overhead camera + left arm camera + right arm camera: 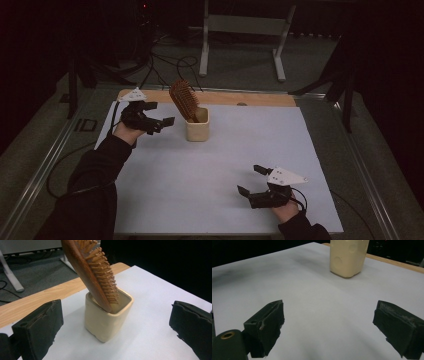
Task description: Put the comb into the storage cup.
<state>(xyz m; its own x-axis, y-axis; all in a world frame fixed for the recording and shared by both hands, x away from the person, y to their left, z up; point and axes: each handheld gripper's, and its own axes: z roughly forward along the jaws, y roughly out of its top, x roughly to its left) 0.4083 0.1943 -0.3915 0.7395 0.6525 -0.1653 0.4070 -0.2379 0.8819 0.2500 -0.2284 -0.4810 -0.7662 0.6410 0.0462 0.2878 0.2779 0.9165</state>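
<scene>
A wooden hairbrush stands handle-down in a cream square cup at the back middle of the white sheet, leaning left. The left gripper view shows the hairbrush and cup close ahead. My left gripper hovers open just left of the cup, its jaws wide apart with nothing between them. My right gripper sits low at the front right, open and empty. In its own view the cup stands far ahead over bare sheet.
The white sheet covers most of the table, with a wooden strip along its back edge. A white metal frame and cables lie on the floor beyond. Metal rails run along both table sides.
</scene>
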